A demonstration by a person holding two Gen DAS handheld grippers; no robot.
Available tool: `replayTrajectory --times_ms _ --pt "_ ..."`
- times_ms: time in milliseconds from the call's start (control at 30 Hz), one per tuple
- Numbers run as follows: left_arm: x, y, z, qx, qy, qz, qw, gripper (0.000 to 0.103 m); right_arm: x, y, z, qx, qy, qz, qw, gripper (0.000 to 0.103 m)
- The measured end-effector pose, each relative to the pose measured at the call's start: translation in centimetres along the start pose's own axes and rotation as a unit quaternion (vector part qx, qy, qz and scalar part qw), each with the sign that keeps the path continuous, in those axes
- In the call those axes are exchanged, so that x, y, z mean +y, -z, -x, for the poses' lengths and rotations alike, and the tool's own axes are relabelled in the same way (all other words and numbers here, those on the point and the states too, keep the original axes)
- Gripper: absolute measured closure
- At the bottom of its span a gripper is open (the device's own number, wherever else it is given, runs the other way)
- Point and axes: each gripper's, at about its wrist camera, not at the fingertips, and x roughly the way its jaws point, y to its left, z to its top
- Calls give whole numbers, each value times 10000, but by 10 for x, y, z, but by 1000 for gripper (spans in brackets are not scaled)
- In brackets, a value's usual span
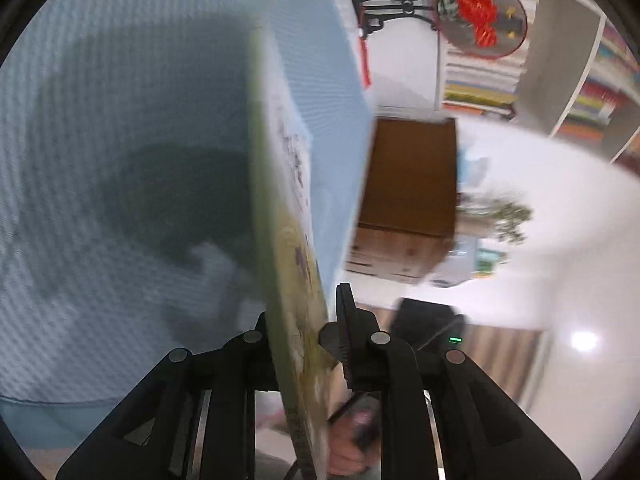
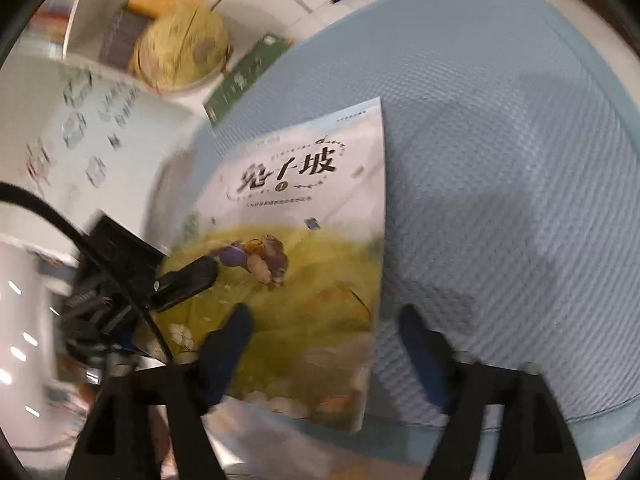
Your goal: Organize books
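A picture book [image 2: 304,216] with a rabbit on a green hill on its cover hangs over a blue textured mat [image 2: 500,160]. In the left wrist view the book [image 1: 288,184] shows edge-on, upright and slightly tilted. My left gripper [image 1: 304,320] is shut on its lower edge, one finger on each side; the same gripper's black finger [image 2: 188,280] lies on the cover's left side in the right wrist view. My right gripper [image 2: 324,332] is open near the book's lower right edge. One fingertip is over the cover, the other over the mat, and neither pad presses on the book.
The blue mat [image 1: 100,120] fills the left wrist view's left half. Beyond it are a brown wooden cabinet [image 1: 408,176], a round red-flower ornament [image 1: 480,16] and white shelves of books [image 1: 580,92]. A globe [image 2: 180,48] and a green book [image 2: 244,76] sit at the mat's far edge.
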Motion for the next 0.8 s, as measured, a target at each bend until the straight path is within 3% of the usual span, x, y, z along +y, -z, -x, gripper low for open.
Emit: replayTrajectory --times_ms 67,100,133,200,267,333,433,567,700,800 --pt "0 -1 -1 82 92 35 9999 89 -7 -5 -5 33 -495 -268 9984 19" --pt "0 -1 -3 119 93 33 9999 89 -9 -8 -10 35 -694 -405 9968 26" --pt "-2 -1 -4 150 -9 15 9999 89 -9 -10 -14 16 -850 -465 9953 44" --pt "-10 2 2 157 -459 -179 9987 89 -2 -11 -21 26 -743 -354 9966 63" --pt "-18 8 3 179 -1157 -473 9920 89 17 -9 -26 -29 -268 131 9996 66" --pt "-24 11 0 152 -1819 -814 9798 86 33 -3 -31 -22 130 609 9981 69" --pt "-31 15 -1 -21 -2364 -1207 9641 85 58 7 -42 6 664 1312 9891 70" --pt "-43 24 16 -332 -2603 -1631 9511 85 85 12 -49 -67 882 1818 9794 70" --pt "-47 25 52 -586 -2374 -1690 9548 86 117 18 -53 -211 892 2250 9700 70" --pt "-51 28 84 -818 -2349 -1779 9521 86 149 25 -59 -274 901 2566 9619 70"
